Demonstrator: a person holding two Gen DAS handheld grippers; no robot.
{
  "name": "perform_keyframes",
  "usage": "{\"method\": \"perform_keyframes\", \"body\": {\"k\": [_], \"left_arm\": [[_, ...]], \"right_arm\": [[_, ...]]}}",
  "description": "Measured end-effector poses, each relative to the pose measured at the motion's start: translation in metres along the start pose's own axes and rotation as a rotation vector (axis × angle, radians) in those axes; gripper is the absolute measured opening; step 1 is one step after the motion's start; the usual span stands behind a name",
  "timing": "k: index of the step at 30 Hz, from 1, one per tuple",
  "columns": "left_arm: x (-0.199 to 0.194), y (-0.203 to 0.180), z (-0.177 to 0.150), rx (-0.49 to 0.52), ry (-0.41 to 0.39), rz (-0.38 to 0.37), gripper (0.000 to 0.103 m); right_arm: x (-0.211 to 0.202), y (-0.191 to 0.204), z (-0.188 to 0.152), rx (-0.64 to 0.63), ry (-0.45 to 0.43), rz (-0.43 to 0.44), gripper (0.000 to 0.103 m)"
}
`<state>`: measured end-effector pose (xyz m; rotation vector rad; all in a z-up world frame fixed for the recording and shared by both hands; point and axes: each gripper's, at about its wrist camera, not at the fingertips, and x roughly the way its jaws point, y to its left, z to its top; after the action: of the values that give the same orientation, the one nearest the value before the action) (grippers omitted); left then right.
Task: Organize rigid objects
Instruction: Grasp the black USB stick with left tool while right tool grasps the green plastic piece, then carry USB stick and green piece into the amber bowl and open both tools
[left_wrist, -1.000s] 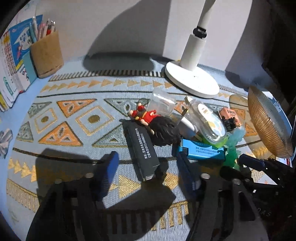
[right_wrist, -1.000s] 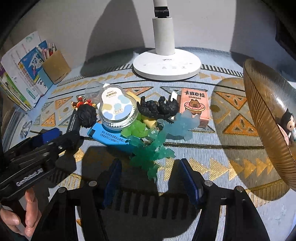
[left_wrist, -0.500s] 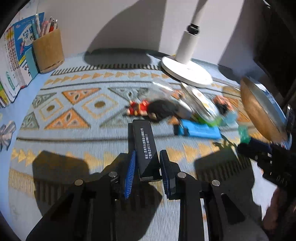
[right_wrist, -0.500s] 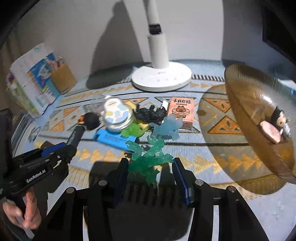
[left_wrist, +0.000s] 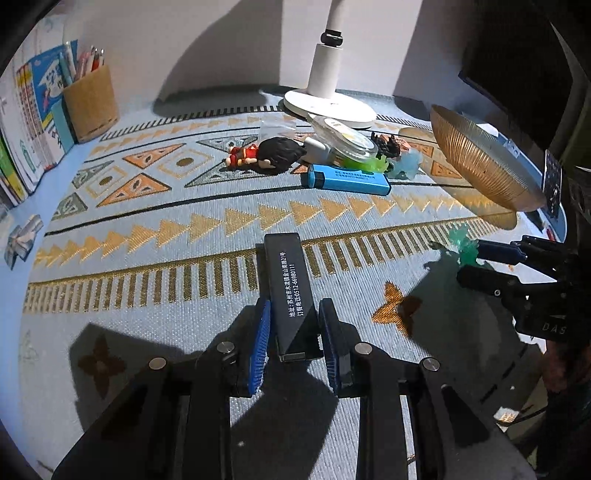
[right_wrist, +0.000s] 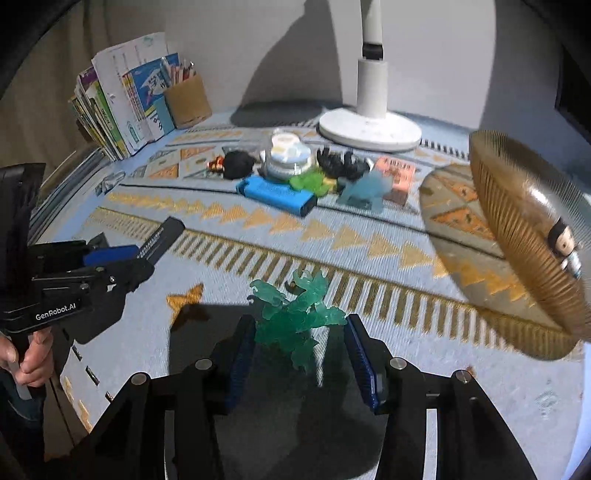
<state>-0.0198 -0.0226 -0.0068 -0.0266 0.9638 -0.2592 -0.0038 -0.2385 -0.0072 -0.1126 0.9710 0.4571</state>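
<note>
Far left stand books (right_wrist: 122, 99) and a pen cup (left_wrist: 90, 105). The left claw (left_wrist: 295, 332) is clamped tight on a black box (left_wrist: 288, 280), lifted above the patterned table (left_wrist: 147, 229). Behind lie a doll (left_wrist: 266, 155), a round tin (left_wrist: 343, 136) and a blue box (left_wrist: 349, 179) – all in one cluster near the lamp (left_wrist: 328, 103). The right claw (right_wrist: 297, 350) grips a green figure (right_wrist: 295, 314), seemingly off the table. Far right, a ribbed bowl (right_wrist: 517, 221) holds a small figurine (right_wrist: 563, 242).
</note>
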Motion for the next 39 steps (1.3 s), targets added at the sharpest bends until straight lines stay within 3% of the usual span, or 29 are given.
{"method": "perform_keyframes", "body": {"k": [2,4,6,8,10,12,14,15,16,20,24,28,31,35,39], "left_arm": [[0.000,0.000,-0.001,-0.003,0.000,0.003,0.029],[-0.001,0.000,-0.002,-0.015,-0.001,-0.014,0.038],[0.000,-0.003,-0.002,-0.005,0.000,0.002,0.038],[0.002,-0.006,-0.001,0.005,-0.003,0.021,0.038],[0.004,-0.011,0.000,0.015,-0.007,0.048,0.039],[0.007,-0.015,0.002,0.018,-0.015,0.075,0.038],[0.009,-0.018,0.004,0.027,-0.019,0.093,0.037],[0.009,-0.020,0.004,0.034,-0.020,0.104,0.033],[0.009,-0.021,0.004,0.040,-0.022,0.112,0.021],[0.003,-0.027,0.005,0.028,-0.030,0.076,0.021],[-0.019,-0.044,0.023,0.041,-0.086,0.026,0.021],[-0.050,-0.089,0.068,0.134,-0.200,-0.062,0.021],[-0.054,-0.129,0.102,0.205,-0.229,-0.158,0.021],[-0.042,-0.179,0.140,0.265,-0.227,-0.264,0.021],[0.001,-0.219,0.164,0.298,-0.109,-0.330,0.021]], "right_arm": [[0.003,-0.003,-0.003,0.017,0.018,-0.002,0.054],[-0.001,-0.006,-0.007,0.039,0.012,0.006,0.070],[-0.005,-0.009,-0.011,0.057,0.006,-0.007,0.080],[-0.004,-0.011,-0.013,0.104,0.010,0.034,0.083],[-0.003,-0.008,-0.013,0.128,-0.003,0.018,0.083],[0.000,-0.002,-0.009,0.133,-0.002,-0.034,0.080],[0.002,0.004,-0.006,0.123,-0.013,-0.074,0.064],[0.003,0.007,-0.004,0.106,-0.013,-0.084,0.051],[0.004,0.010,-0.003,0.094,-0.014,-0.098,0.046],[0.000,0.017,-0.001,0.067,-0.026,-0.078,0.045],[-0.037,0.007,0.006,0.078,-0.103,-0.082,0.045],[-0.100,-0.034,0.019,0.138,-0.240,-0.174,0.045],[-0.134,-0.086,0.025,0.236,-0.274,-0.275,0.045],[-0.162,-0.151,0.023,0.368,-0.283,-0.316,0.045],[-0.157,-0.186,0.021,0.395,-0.197,-0.335,0.045]]}}
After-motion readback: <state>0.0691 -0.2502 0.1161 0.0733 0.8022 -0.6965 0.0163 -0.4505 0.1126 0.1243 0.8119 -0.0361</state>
